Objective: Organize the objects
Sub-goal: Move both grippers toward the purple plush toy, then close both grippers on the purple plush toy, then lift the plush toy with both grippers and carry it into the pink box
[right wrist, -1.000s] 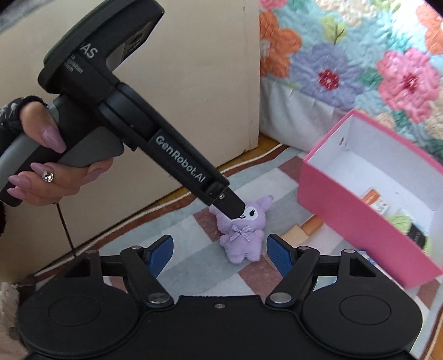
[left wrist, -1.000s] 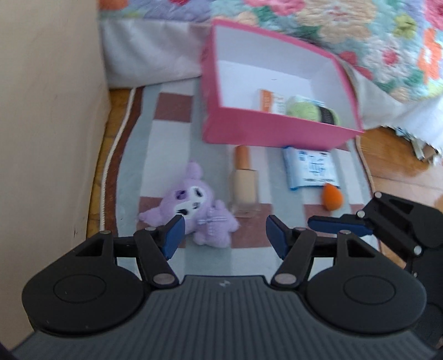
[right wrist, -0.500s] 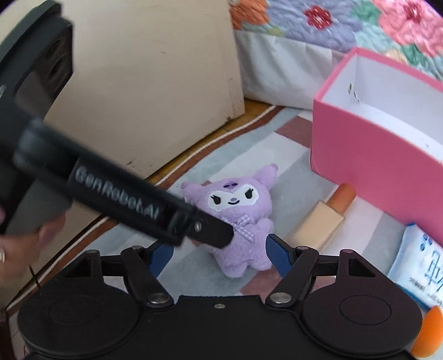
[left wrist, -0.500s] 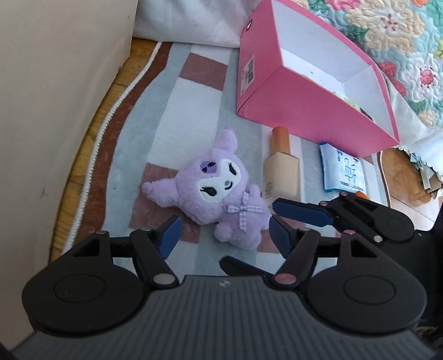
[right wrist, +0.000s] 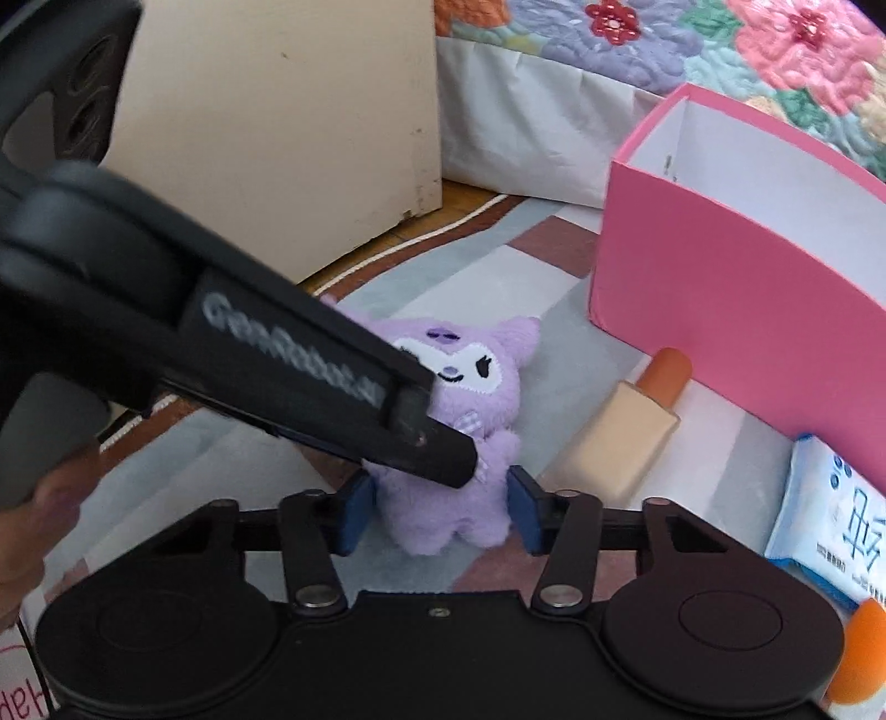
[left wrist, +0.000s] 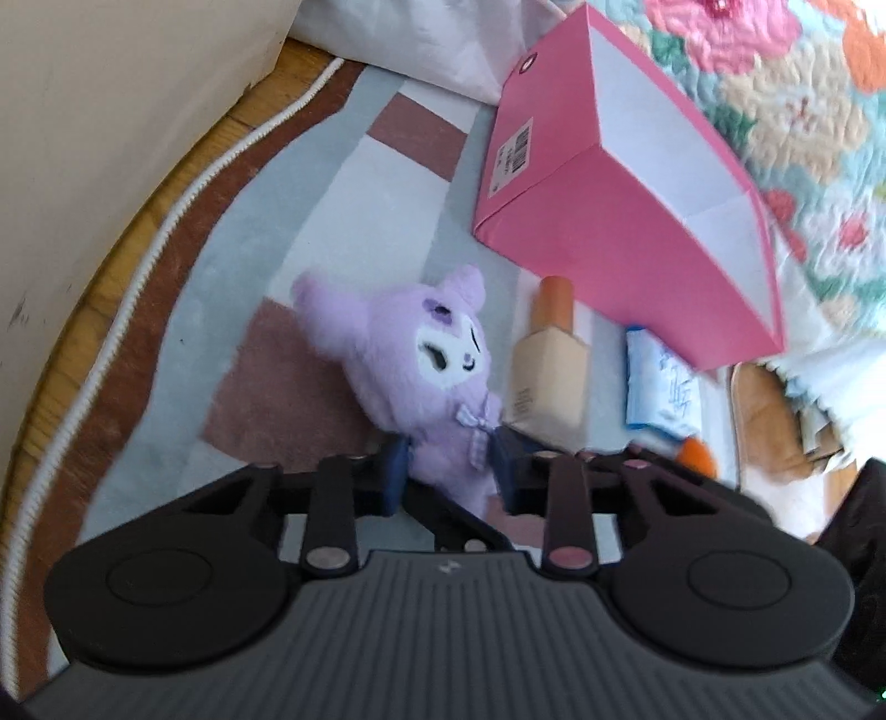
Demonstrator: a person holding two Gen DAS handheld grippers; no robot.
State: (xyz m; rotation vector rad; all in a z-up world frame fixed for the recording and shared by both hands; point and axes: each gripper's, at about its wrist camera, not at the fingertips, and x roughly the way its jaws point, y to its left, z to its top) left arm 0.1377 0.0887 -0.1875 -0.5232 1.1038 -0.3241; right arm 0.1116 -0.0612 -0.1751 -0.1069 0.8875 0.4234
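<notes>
A purple plush toy (left wrist: 426,365) lies on the checked rug in front of the pink box (left wrist: 620,238). My left gripper (left wrist: 449,471) has closed in on the plush's body, a blue pad on each side. My right gripper (right wrist: 440,512) straddles the plush's (right wrist: 459,421) lower body from the other side, its pads touching or nearly touching it. The left gripper's black body crosses the right wrist view and hides the plush's left side. A beige bottle with an orange cap (left wrist: 548,371) lies beside the plush.
A blue-and-white wipes packet (left wrist: 659,387) and an orange sponge (left wrist: 695,451) lie right of the bottle. A beige cabinet wall (right wrist: 277,122) stands on the left. A floral quilt (right wrist: 720,44) hangs behind the box. The rug's edge and wood floor show at far left.
Both grippers moved forward and down onto the plush. Both pairs of fingers narrowed, the left closing on its body, the right coming to its lower sides. The plush has tilted.
</notes>
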